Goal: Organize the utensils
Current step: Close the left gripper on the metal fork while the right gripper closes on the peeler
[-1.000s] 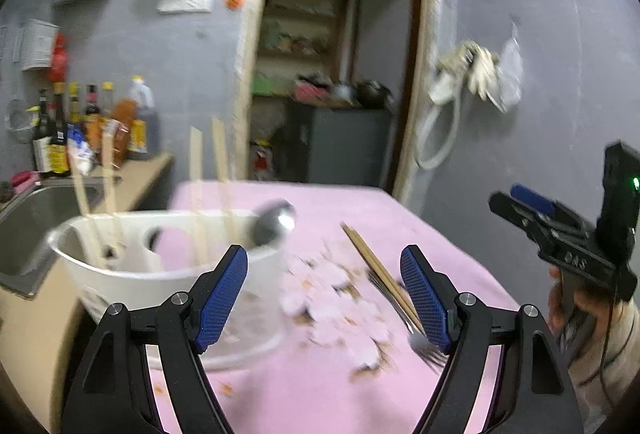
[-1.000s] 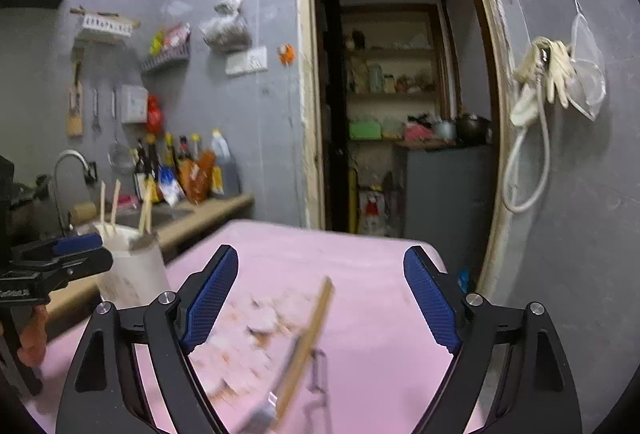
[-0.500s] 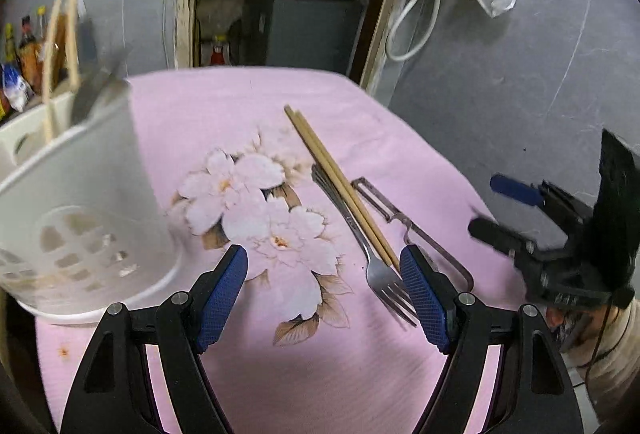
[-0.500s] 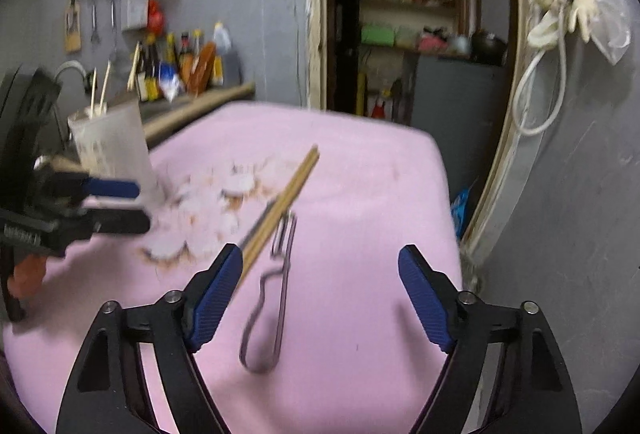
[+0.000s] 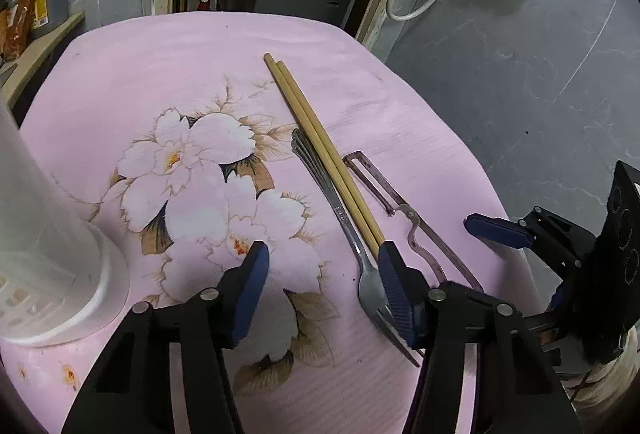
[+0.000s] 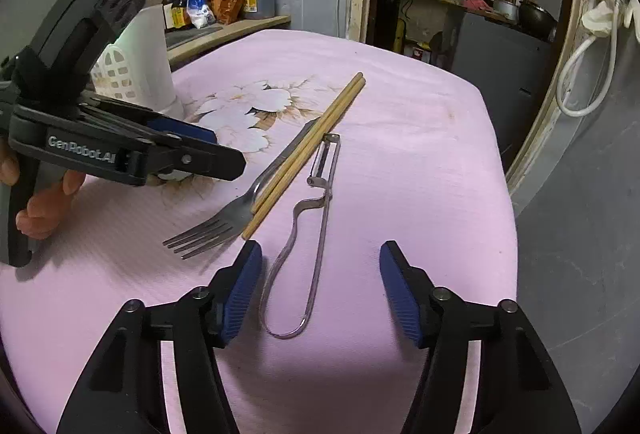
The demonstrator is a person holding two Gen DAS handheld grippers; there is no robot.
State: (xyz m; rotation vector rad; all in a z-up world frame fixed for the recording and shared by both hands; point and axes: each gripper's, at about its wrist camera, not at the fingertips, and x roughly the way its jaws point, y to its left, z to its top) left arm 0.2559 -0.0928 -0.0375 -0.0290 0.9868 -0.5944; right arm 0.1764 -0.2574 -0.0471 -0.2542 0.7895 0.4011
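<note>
left tool (image 5: 322,276): black frame | blue ribbed pads (image 5: 394,290) | silver screws

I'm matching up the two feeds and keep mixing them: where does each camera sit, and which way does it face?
Left wrist: on the left gripper, angled down at the pink flowered tablecloth; the right gripper shows at right.
Right wrist: on the right gripper, looking down over the wire-handled metal peeler; the left gripper and a hand show at left.
Shared: steel fork, wooden chopsticks, white slotted utensil holder.
</note>
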